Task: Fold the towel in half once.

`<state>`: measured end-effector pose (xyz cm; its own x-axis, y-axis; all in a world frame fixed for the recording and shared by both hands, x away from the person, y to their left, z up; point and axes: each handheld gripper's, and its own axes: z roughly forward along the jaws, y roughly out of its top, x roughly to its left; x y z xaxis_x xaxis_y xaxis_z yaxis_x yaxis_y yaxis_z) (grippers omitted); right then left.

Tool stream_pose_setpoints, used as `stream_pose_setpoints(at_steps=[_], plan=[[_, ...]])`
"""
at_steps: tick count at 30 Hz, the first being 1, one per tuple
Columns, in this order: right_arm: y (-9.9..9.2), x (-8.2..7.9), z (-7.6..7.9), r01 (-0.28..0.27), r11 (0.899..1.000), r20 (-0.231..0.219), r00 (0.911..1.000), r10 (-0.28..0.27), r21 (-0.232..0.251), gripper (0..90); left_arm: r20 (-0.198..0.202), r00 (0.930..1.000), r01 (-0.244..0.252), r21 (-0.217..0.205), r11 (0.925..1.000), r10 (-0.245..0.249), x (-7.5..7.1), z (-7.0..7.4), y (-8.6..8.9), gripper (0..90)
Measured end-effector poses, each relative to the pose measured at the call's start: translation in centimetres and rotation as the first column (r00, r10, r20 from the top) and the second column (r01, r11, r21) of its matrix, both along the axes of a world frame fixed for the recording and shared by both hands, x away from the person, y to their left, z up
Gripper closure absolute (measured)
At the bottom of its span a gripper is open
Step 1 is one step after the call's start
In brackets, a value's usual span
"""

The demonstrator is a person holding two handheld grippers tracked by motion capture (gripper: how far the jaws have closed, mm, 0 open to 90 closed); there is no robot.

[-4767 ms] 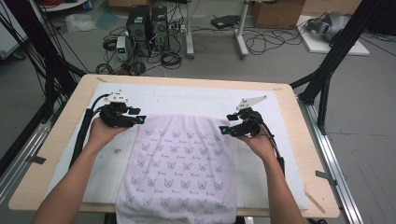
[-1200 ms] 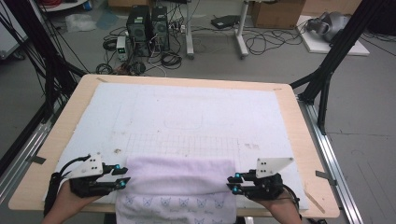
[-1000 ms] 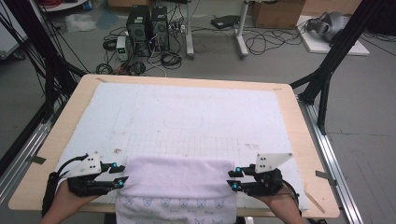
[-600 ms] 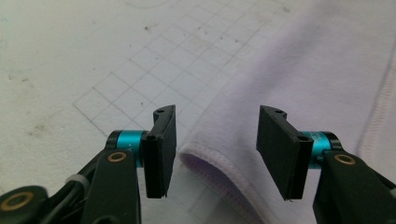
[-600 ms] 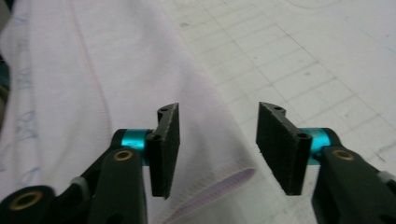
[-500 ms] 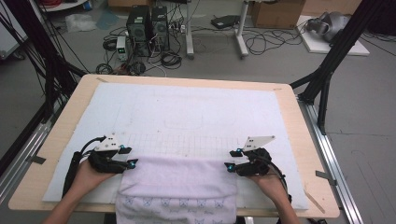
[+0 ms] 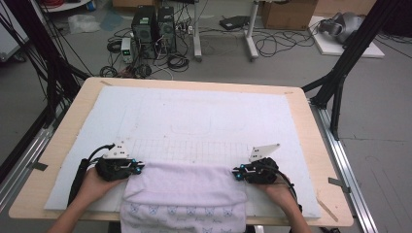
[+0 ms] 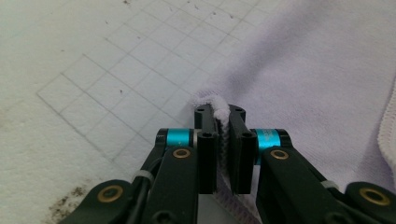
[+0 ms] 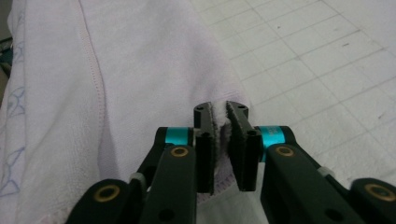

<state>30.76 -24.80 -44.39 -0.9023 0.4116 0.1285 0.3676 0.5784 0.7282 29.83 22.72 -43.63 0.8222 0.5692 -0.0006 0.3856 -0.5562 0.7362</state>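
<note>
A pale lilac towel [image 7: 184,194] lies at the near edge of the tabletop [image 7: 311,145], folded over on itself so that its plain back faces up; the near part, printed with small blue figures, hangs over the near edge. It rests on a white mat [image 7: 204,116] marked with a faint grid, which covers most of the wooden top.

The left tool [image 7: 137,167] sits at the towel's far left corner, held in the person's left hand [image 7: 94,182]. In the left gripper view the jaws of this left tool [image 8: 221,122] have just been closing and now pinch the towel's [image 8: 317,84] corner, a ridge of terry cloth squeezed up between the two black pads.

The right tool [image 7: 236,173] sits at the far right corner, held in the right hand [image 7: 282,191]. In the right gripper view the jaws of the right tool [image 9: 221,113] have likewise just been closing, and they clench the towel's [image 9: 140,70] corner, with a fold of cloth caught between the pads. A stitched hem runs along the cloth to the left of the jaws there.

Both tools lie low, just above the mat, pointing inward toward each other across the towel's far edge. A cable trails from each along the forearm.
</note>
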Motion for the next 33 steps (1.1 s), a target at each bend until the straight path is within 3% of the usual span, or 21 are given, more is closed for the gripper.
stream_pose_setpoints(at_steps=[3, 8, 11, 15, 17, 21, 27, 30, 32, 33], plan=[[0.0, 0.6, 0.3, 0.015, 1.000, 0.017, 0.9998, -0.015, -0.015, 84.6, 0.017, 0.9996, -0.021, -0.004, 0.9998, 0.021, 0.7, 0.4, 0.0, 85.0], [0.4, 2.6, 1.2, 0.033, 0.999, 0.049, 0.9983, -0.032, -0.022, 85.6, 0.036, 0.9955, -0.087, -0.025, 0.9959, 0.088, 3.6, 1.4, -0.3, 85.3], [0.0, 4.7, 1.7, 0.082, 0.997, 0.049, 0.9954, -0.082, 0.003, 85.7, 0.051, 0.9899, -0.131, -0.031, 0.9910, 0.132, 5.4, 1.9, -0.5, 85.6], [-1.0, 7.5, 2.5, 0.175, 0.984, 0.053, 0.9829, -0.176, 0.018, 85.8, 0.070, 0.9805, -0.181, -0.040, 0.9826, 0.184, 8.0, 3.3, -0.5, 85.8], [-1.1, 8.6, 3.3, 0.204, 0.979, 0.058, 0.9769, -0.206, 0.026, 85.9, 0.079, 0.9776, -0.193, -0.034, 0.9806, 0.195, 9.2, 4.4, -0.6, 85.8], [-0.5, 10.8, 6.1, 0.224, 0.974, 0.114, 0.9677, -0.225, 0.014, 85.9, 0.128, 0.9681, -0.214, -0.024, 0.9765, 0.215, 11.3, 7.0, -0.9, 85.8], [-0.5, 13.3, 10.6, 0.249, 0.968, 0.170, 0.9529, -0.251, 0.034, 85.9, 0.193, 0.9451, -0.255, -0.072, 0.9643, 0.264, 13.9, 10.6, -0.6, 85.7], [-0.3, 14.1, 11.3, 0.264, 0.964, 0.178, 0.9480, -0.264, 0.020, 83.4, 0.166, 0.9516, -0.250, -0.071, 0.9656, 0.259, 14.5, 10.1, -0.7, 81.8], [-0.4, 14.3, 10.2, 0.298, 0.954, 0.156, 0.9423, -0.296, 0.013, 70.3, 0.145, 0.9506, -0.267, -0.065, 0.9614, 0.274, 14.4, 8.9, -0.6, 68.5], [-0.6, 14.2, 9.4, 0.302, 0.953, 0.140, 0.9429, -0.302, 0.020, 69.7, 0.133, 0.9529, -0.266, -0.067, 0.9617, 0.273, 14.3, 8.3, -0.3, 66.3]])
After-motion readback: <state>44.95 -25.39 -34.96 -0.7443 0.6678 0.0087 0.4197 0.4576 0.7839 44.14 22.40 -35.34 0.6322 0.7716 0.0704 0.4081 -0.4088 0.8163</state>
